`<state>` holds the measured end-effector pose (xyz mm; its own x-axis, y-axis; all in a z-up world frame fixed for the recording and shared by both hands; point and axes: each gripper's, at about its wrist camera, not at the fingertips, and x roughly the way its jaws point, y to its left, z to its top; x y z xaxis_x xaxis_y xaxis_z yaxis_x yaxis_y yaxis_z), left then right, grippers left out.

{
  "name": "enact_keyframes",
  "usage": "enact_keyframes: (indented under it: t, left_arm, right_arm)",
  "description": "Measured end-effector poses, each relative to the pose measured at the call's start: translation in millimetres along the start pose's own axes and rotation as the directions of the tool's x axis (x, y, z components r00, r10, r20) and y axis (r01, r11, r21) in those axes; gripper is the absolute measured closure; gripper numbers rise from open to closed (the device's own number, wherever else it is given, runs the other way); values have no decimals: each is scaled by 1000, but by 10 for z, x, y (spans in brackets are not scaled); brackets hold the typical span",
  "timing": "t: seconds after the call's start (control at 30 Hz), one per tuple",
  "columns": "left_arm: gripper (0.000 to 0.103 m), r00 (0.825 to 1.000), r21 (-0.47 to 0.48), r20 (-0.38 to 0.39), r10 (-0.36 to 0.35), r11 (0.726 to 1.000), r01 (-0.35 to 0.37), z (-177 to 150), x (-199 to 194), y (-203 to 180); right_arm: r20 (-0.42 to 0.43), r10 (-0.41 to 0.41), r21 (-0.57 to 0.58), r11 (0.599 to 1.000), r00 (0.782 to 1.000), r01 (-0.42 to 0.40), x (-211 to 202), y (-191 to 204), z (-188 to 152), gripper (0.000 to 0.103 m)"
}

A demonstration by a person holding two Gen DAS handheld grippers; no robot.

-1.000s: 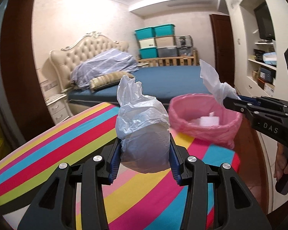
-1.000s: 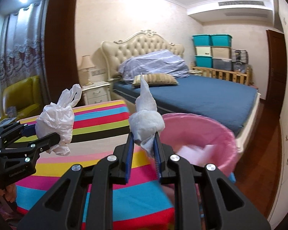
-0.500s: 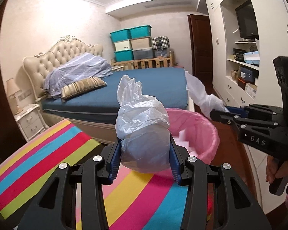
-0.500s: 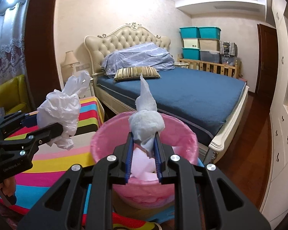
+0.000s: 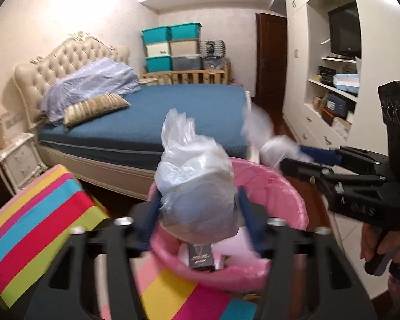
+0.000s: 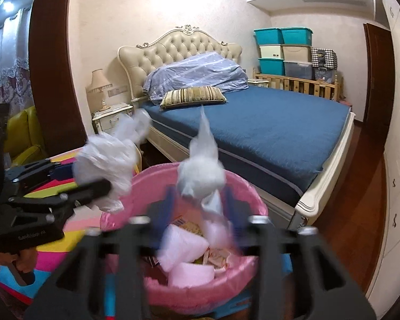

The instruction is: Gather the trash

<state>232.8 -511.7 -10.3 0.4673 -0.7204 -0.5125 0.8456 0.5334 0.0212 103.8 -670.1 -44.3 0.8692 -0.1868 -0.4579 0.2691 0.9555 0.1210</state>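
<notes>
While both sets of jaws are opening, each gripper hangs over the pink-lined bin [image 5: 285,184] with a wad of plastic between its fingers. On the left gripper [image 5: 198,208] the blue pads stand apart from the large crumpled bag [image 5: 197,184]: a gap shows on the right side of the bag, while on the left the pad sits just beside it, and whether it touches is hard to tell through the blur. That bag stands upright, its long axis vertical, with the rounded bulk low over the bin's mouth and the twisted loose end pointing up. From the right wrist view, the right gripper [image 6: 198,200] also shows its pads spread wide, with clear space on both sides of the smaller white bag [image 6: 201,170]. This bag is likewise upright, a thin tail pointing straight up and a ragged end trailing down toward the bin, directly above the trash [image 6: 184,250] already lying inside: pale wrappers and packets. The bin rests at the edge of a striped cloth [image 5: 34,229] in bright bands, with the blue bed [image 6: 266,122] behind it.
</notes>
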Motion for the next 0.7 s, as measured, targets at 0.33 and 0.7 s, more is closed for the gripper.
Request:
enact_keyframes:
  t: [0.33, 0.7]
  left_arm:
    - [10, 988, -10, 97, 124, 992, -123, -109, -331, 104]
    - [7, 951, -32, 179, 251, 968, -249, 4, -1196, 112]
  right_arm:
    - [54, -19, 78, 997, 998, 15, -416, -195, -142, 42]
    - [126, -110, 56, 993, 986, 104, -1272, 222, -156, 10]
